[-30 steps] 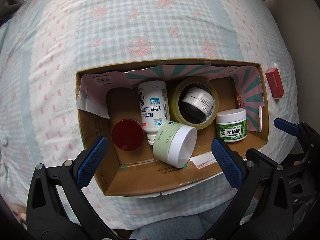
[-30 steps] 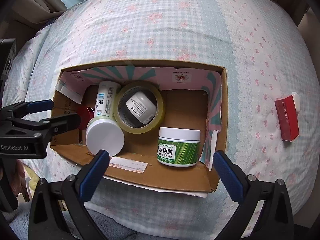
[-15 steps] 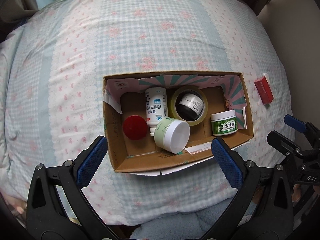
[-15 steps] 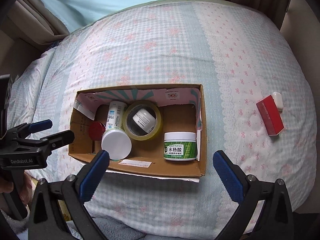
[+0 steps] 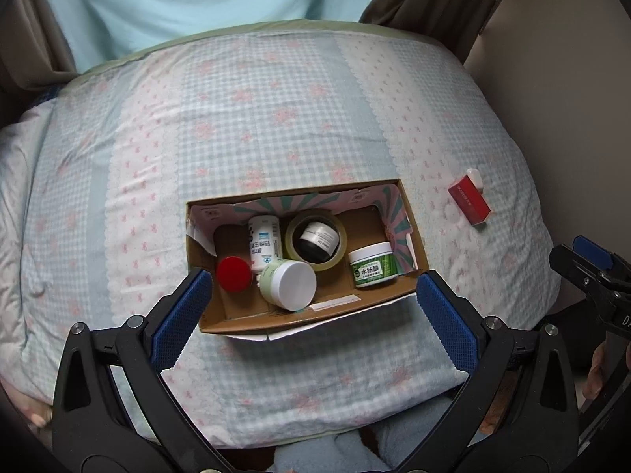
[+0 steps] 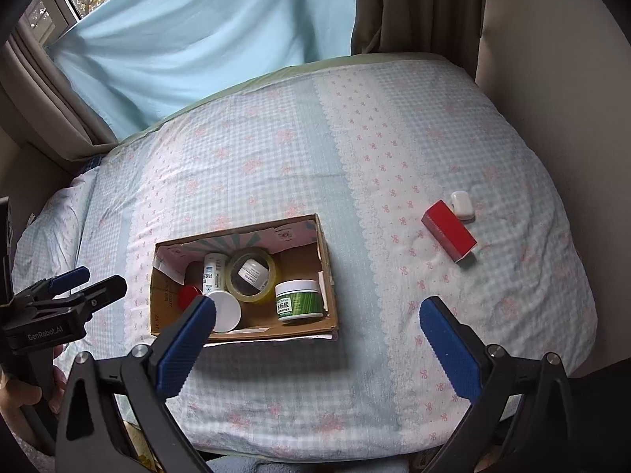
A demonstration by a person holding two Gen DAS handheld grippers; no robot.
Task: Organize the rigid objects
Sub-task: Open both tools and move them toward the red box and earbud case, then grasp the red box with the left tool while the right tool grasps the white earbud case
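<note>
A cardboard box [image 5: 315, 317] [image 6: 276, 335] lies on the bed. It holds a red-lidded jar [image 5: 234, 274], a white bottle [image 5: 263, 242], a pale green jar with a white lid [image 5: 290, 283], a tape roll [image 5: 315, 242] around a small jar, and a green-labelled jar [image 5: 372, 265] [image 6: 298, 301]. A red box [image 5: 468, 202] [image 6: 448, 231] and a small white case [image 6: 461, 205] lie on the quilt to the right. My left gripper [image 5: 311, 319] is open and empty, held back above the box's near edge. My right gripper [image 6: 315, 341] is open and empty, right of the box.
The bed has a blue-and-pink checked quilt [image 6: 355, 149]. A light blue curtain [image 6: 205, 39] and brown drapes hang behind it. A beige wall [image 5: 560, 118] runs along the bed's right side.
Both grippers have pulled back and up from the box, so it looks smaller and more of the bed shows. Nothing in the box moved.
</note>
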